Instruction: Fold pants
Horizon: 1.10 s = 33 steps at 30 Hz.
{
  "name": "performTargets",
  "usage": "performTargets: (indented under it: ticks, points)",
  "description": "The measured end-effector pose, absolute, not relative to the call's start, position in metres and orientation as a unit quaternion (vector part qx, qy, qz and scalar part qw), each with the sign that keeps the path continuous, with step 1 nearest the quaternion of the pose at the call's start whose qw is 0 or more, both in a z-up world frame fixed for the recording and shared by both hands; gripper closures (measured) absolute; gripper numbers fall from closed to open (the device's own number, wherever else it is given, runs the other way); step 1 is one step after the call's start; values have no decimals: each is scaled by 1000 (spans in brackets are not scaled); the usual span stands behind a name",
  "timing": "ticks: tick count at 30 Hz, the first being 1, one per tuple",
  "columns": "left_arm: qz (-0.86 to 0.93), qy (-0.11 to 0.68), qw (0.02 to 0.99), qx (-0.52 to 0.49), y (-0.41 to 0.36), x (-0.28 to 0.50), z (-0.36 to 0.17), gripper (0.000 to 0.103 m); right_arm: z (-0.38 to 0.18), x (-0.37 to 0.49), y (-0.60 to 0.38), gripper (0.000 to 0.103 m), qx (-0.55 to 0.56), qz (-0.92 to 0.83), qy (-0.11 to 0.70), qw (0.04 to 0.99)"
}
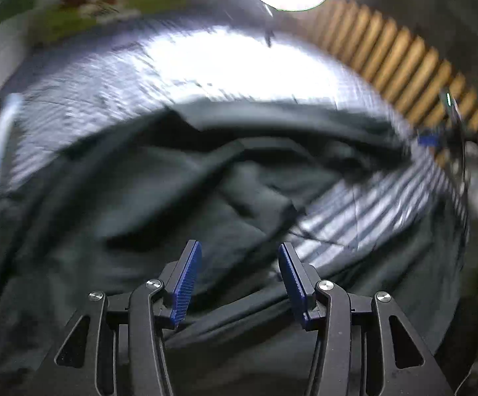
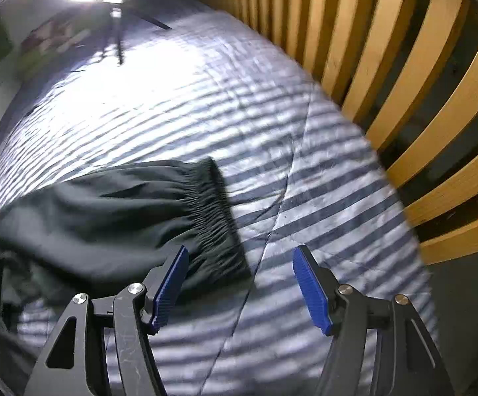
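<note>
I had both the left gripper point(image 1: 239, 279) and right gripper point(image 2: 240, 288) spread empty over the rumpled dark green elastic-waist pants point(image 2: 106, 217) on the near-left striped grey quilt point(image 2: 305, 171), probably ready to regrasp.

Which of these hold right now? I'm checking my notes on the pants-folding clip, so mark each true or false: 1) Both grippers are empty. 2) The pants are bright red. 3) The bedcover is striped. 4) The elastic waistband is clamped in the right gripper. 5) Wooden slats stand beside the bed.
1) True: the left gripper and the right gripper stand open with nothing between the pads.
2) False: the pants are dark, near black.
3) True: the bedcover has grey and white stripes.
4) False: the waistband lies loose on the cover.
5) True: wooden slats line the bed's side.
</note>
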<state>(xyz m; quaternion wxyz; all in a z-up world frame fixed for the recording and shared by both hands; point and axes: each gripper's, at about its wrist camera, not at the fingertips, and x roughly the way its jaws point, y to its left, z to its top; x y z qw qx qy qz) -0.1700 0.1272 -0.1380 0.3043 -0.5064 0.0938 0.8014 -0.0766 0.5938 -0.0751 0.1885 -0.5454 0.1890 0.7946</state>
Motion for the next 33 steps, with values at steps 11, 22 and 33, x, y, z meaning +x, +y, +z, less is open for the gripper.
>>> performTargets:
  ticks: [11,22,33]
  points:
    - [799,83,328,-497,142,-208,-147,47,-99,-99,602,41,-546,796,223,136]
    - [768,180,336,-514,184,-206,-188,101,-96,-112,583,84,-565,798,147,151]
    - [739,190,393,-513,172,-175,-152,100,-58,-113,624,93,-526,817,157,178]
